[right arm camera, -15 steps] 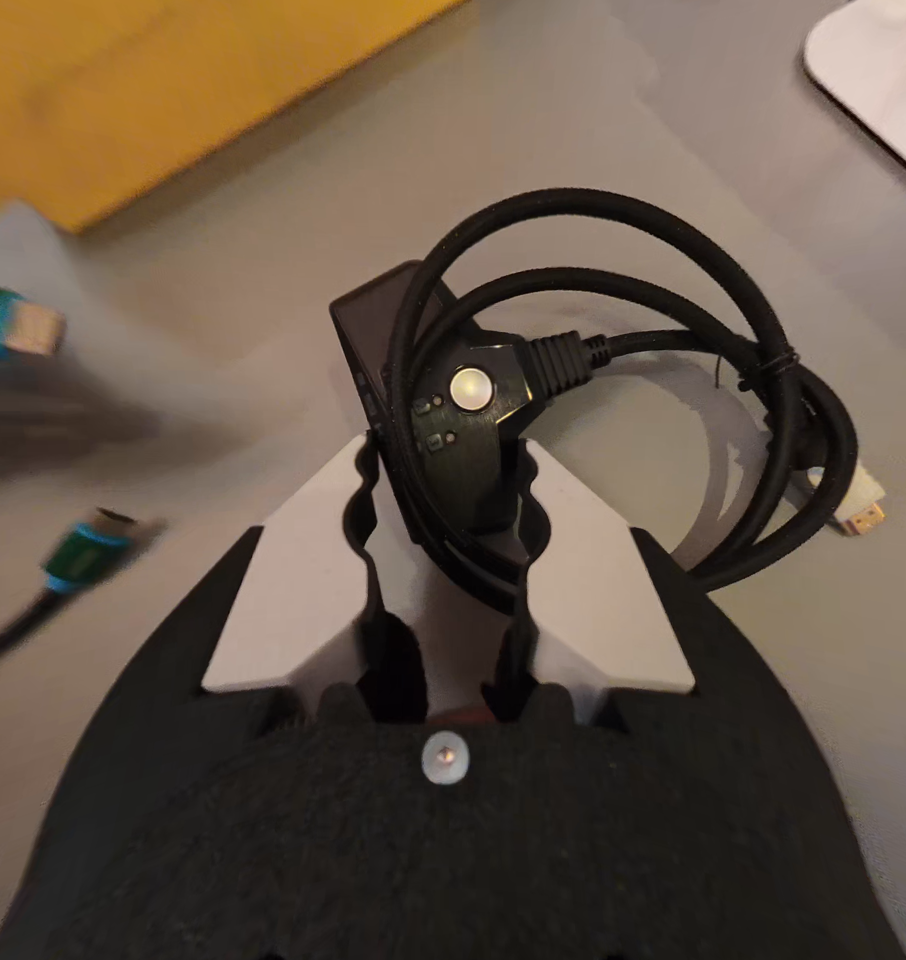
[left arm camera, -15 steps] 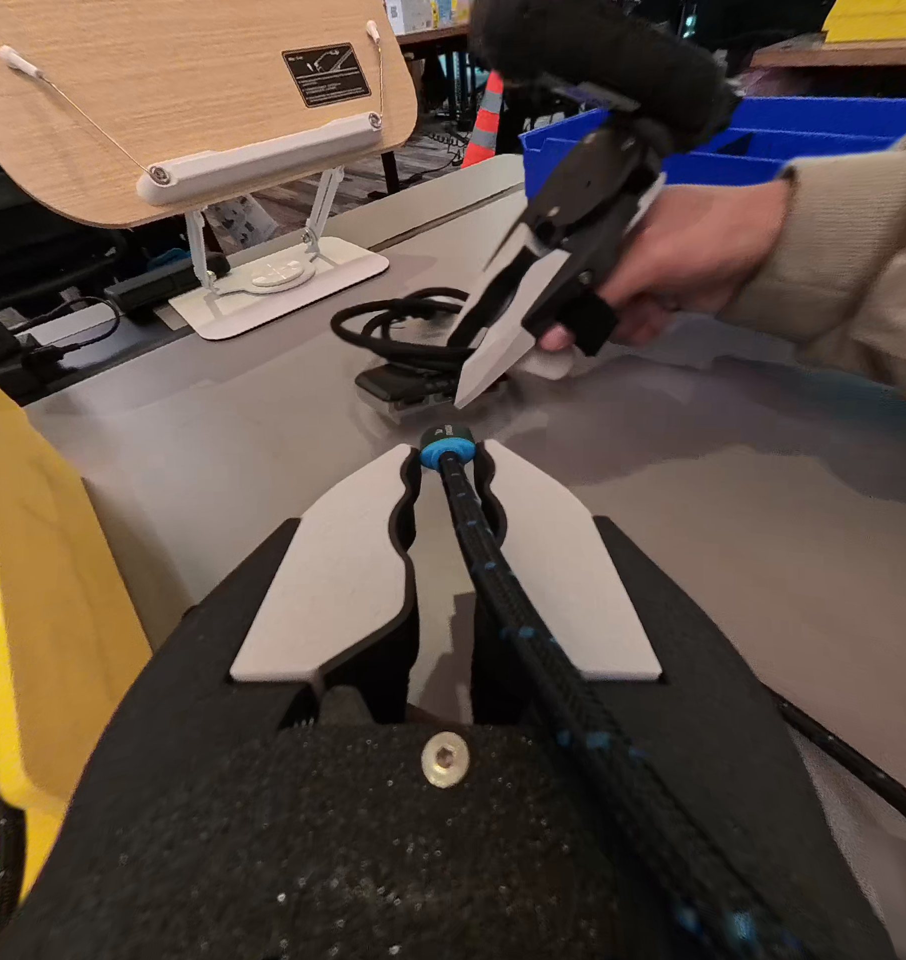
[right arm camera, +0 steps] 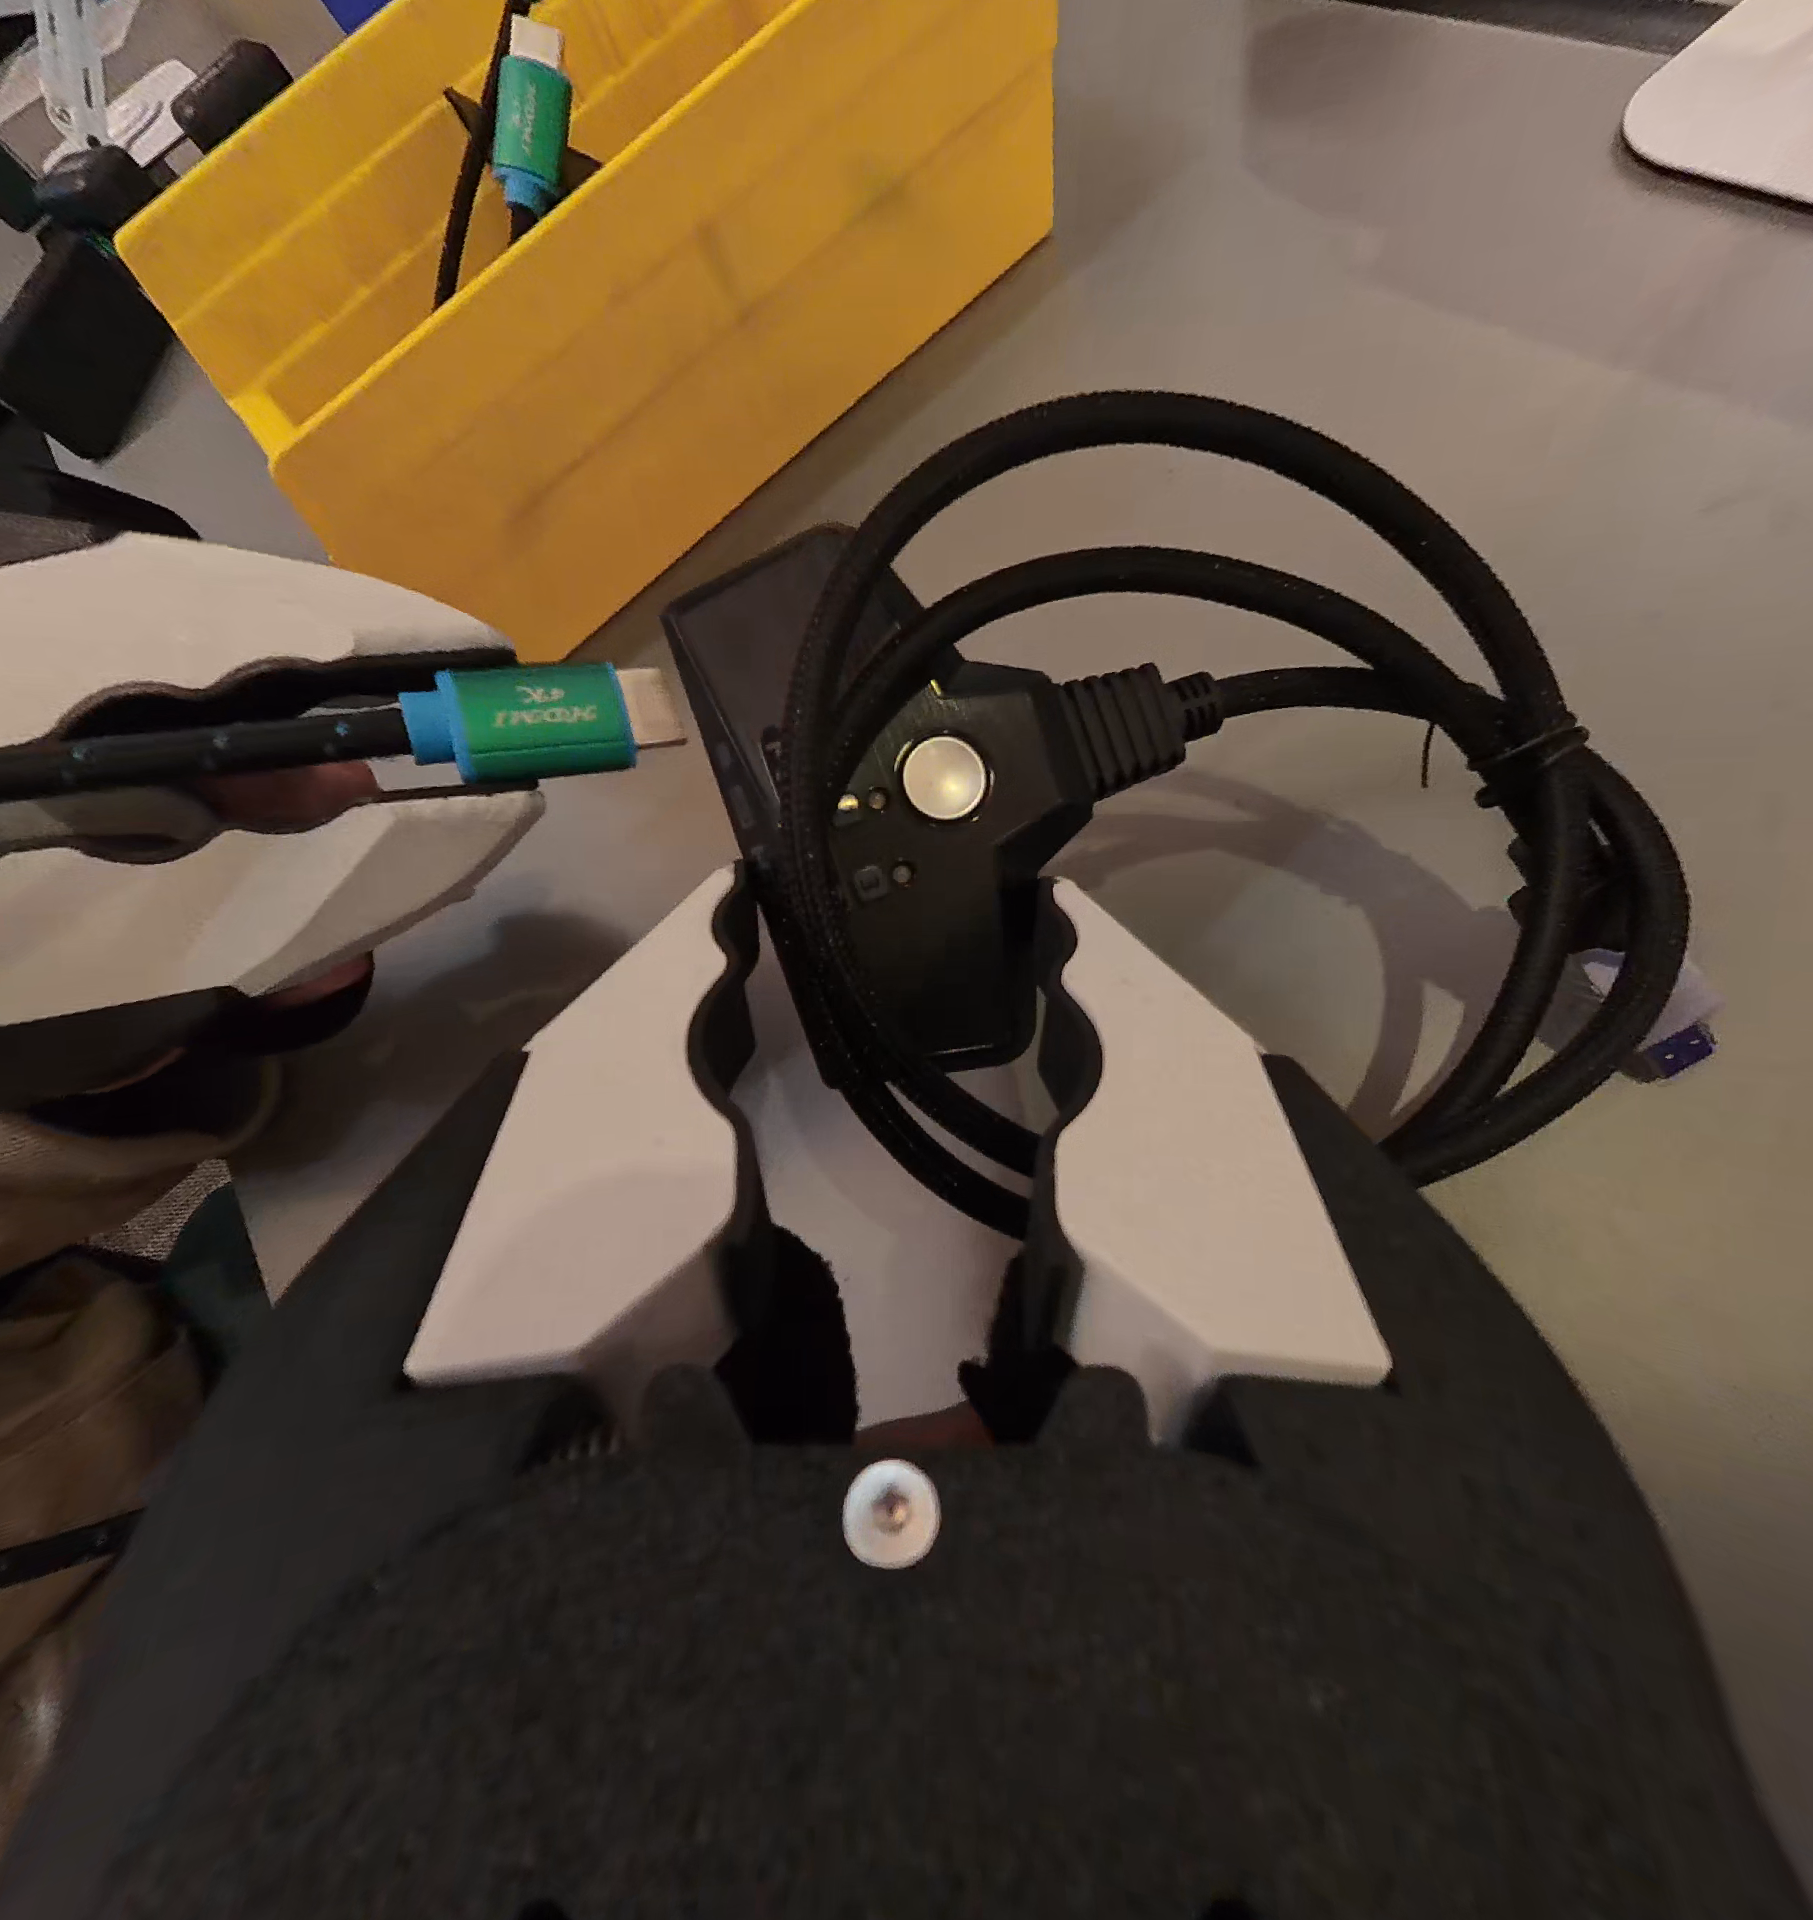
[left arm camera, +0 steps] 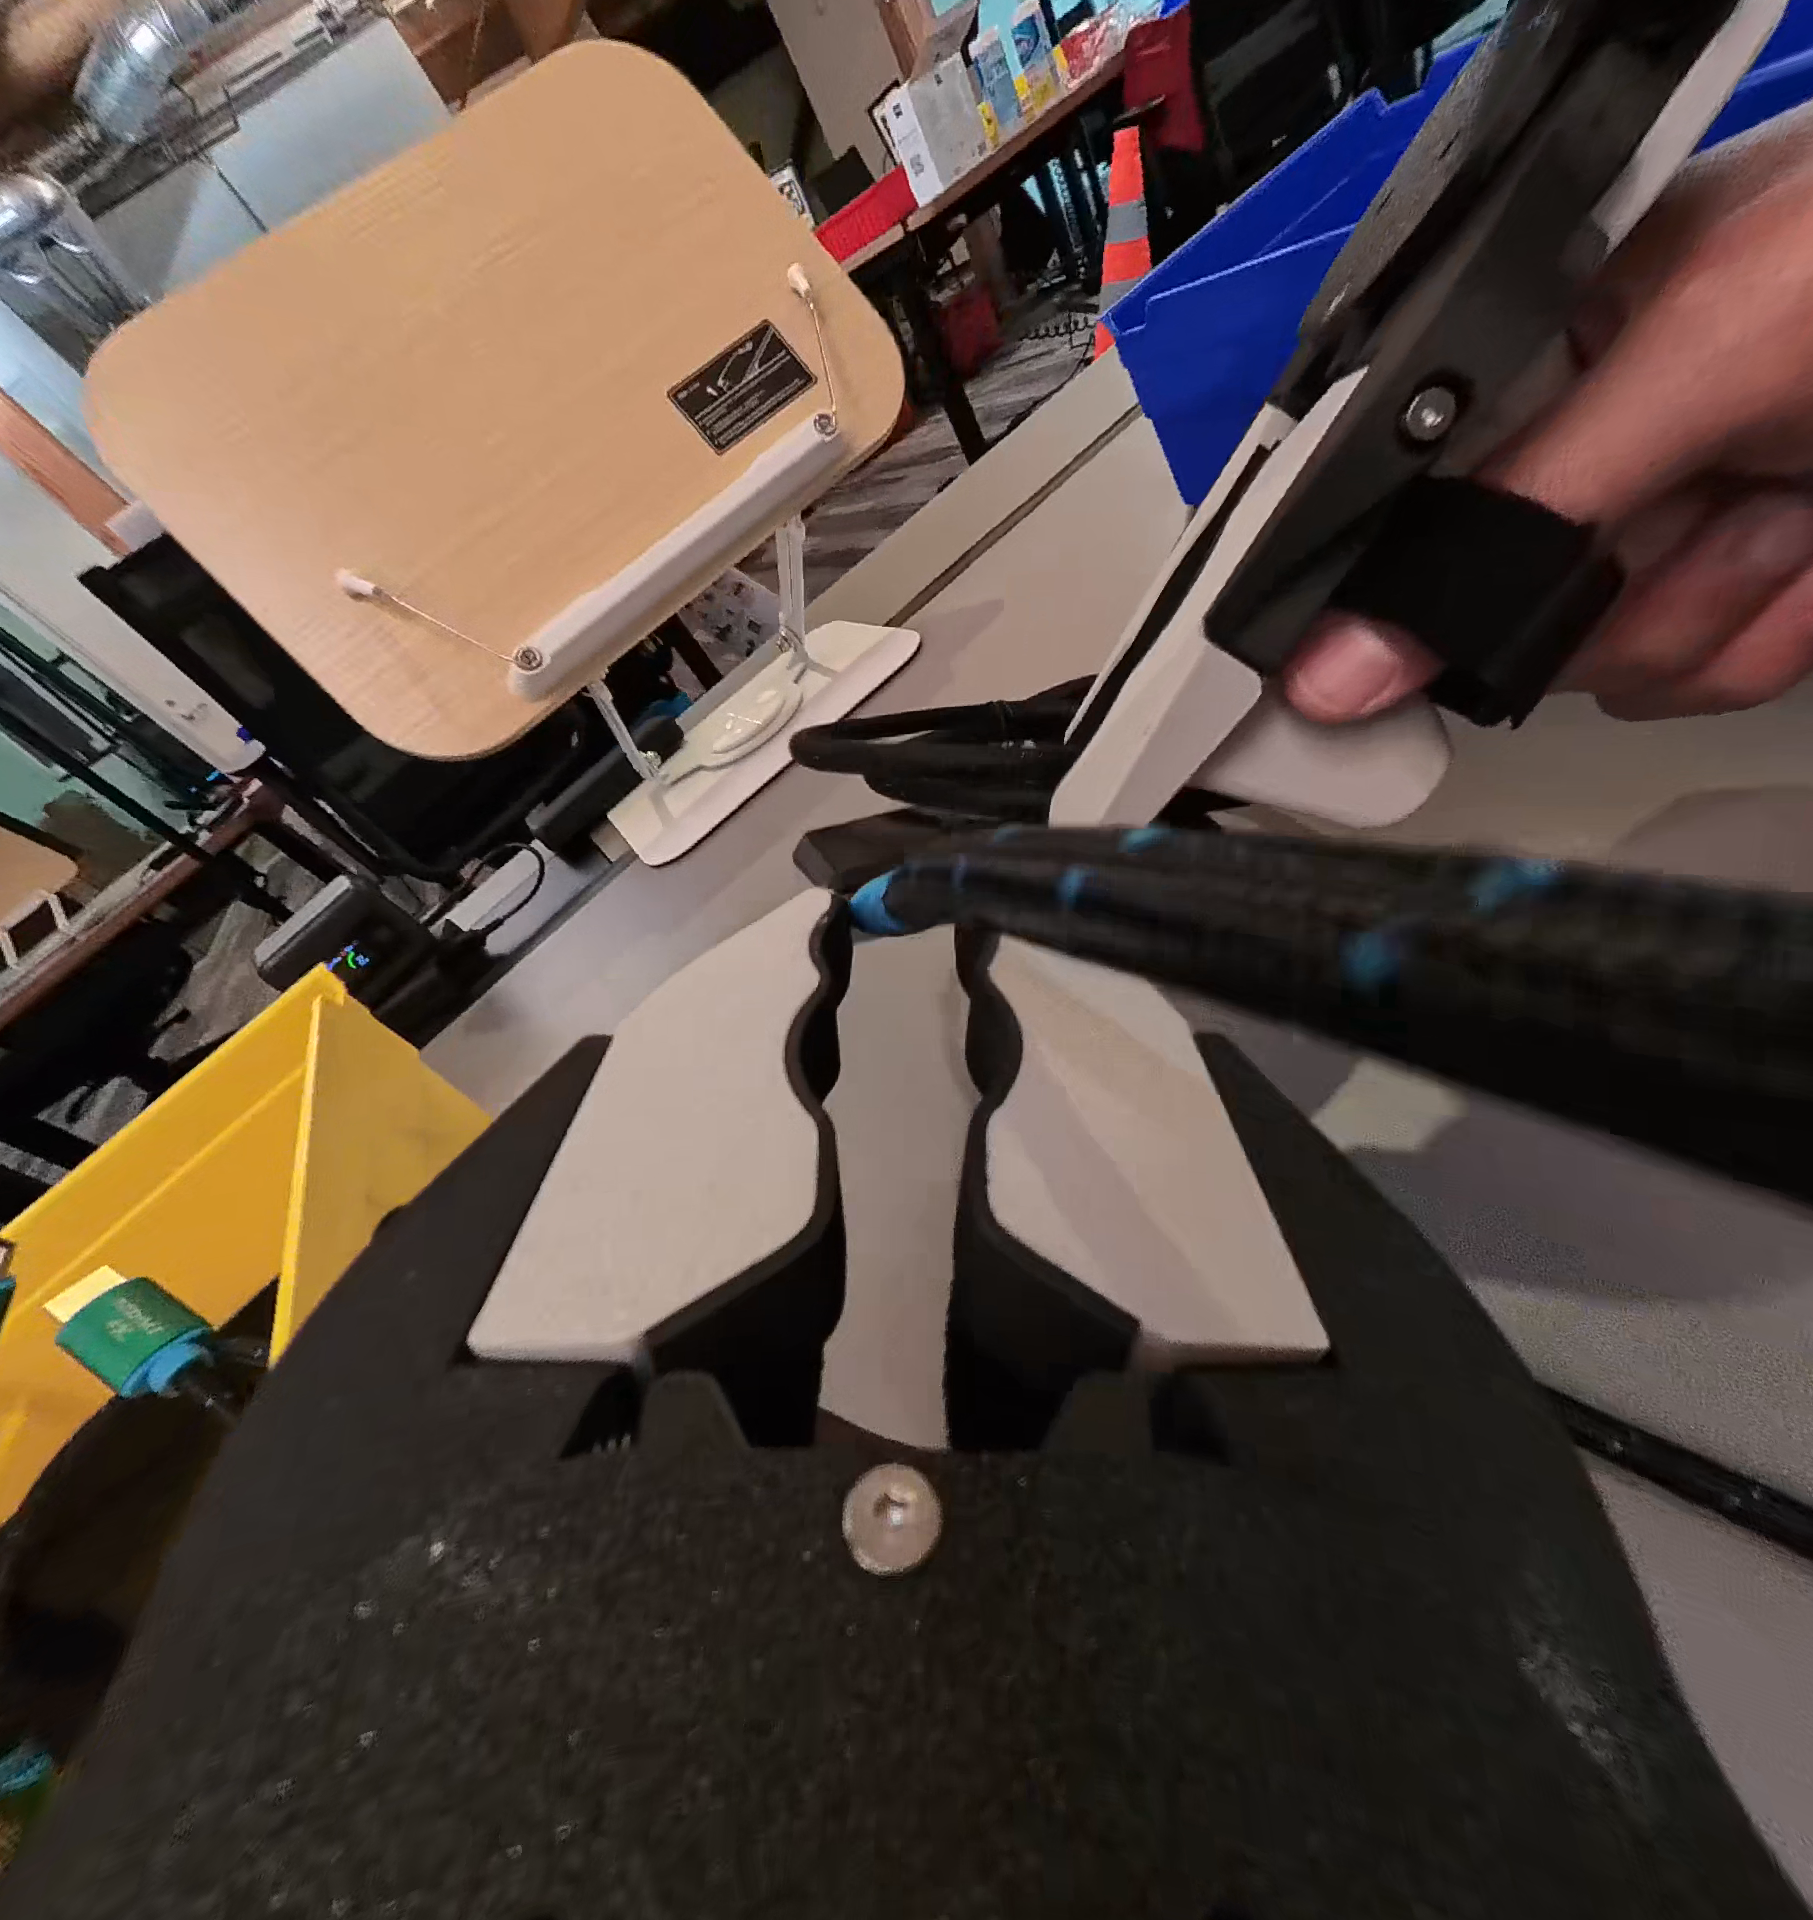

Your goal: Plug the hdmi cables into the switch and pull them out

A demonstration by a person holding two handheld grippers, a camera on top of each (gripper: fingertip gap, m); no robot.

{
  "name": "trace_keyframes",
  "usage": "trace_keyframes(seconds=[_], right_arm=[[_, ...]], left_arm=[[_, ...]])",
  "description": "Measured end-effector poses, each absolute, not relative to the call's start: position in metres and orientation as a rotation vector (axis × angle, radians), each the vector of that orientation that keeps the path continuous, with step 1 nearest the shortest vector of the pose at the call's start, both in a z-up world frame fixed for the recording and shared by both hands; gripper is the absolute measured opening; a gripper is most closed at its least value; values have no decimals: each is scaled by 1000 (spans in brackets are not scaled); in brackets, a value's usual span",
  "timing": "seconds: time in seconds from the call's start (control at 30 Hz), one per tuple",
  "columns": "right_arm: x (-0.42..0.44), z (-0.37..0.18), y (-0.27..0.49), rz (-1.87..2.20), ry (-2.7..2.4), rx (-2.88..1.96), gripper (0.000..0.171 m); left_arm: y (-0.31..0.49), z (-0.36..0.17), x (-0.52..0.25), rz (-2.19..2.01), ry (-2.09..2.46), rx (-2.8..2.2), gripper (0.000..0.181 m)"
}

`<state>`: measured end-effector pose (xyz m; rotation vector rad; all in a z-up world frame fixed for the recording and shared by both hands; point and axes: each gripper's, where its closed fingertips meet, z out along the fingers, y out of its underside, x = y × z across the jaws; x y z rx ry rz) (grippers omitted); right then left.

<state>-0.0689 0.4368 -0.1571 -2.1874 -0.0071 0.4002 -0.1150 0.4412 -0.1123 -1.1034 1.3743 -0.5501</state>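
My right gripper (right arm camera: 897, 914) is shut on the black HDMI switch (right arm camera: 933, 831), which has a round silver button, and on a loop of the switch's own black cable (right arm camera: 1504, 675). My left gripper (right arm camera: 523, 727) is shut on a braided black HDMI cable (right arm camera: 206, 753) just behind its green plug (right arm camera: 528, 722). The plug's metal tip almost touches the switch's port face. In the left wrist view, my left gripper (left arm camera: 902, 925) holds the cable (left arm camera: 1401, 935), which runs off to the right. The switch's edge (left arm camera: 840, 852) and the right gripper (left arm camera: 1078, 800) are just ahead.
A yellow bin (right arm camera: 673, 364) at the left holds more green plugs (right arm camera: 533, 114); it also shows in the left wrist view (left arm camera: 206, 1195). A wooden book stand (left arm camera: 486, 395) and a blue bin (left arm camera: 1245, 312) stand behind on the grey table (right arm camera: 1504, 312).
My left gripper has moved in and tilted, bringing the green plug from the far left up to the switch's port face. The right gripper still holds the switch.
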Motion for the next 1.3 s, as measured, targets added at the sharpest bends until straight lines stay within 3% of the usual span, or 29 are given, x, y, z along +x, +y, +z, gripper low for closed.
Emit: trace_keyframes(seconds=[1.3], right_arm=[[-82, -135, 427, 624, -62, -2140, 51]], left_arm=[[429, -91, -119, -551, 1326, -842, 20]])
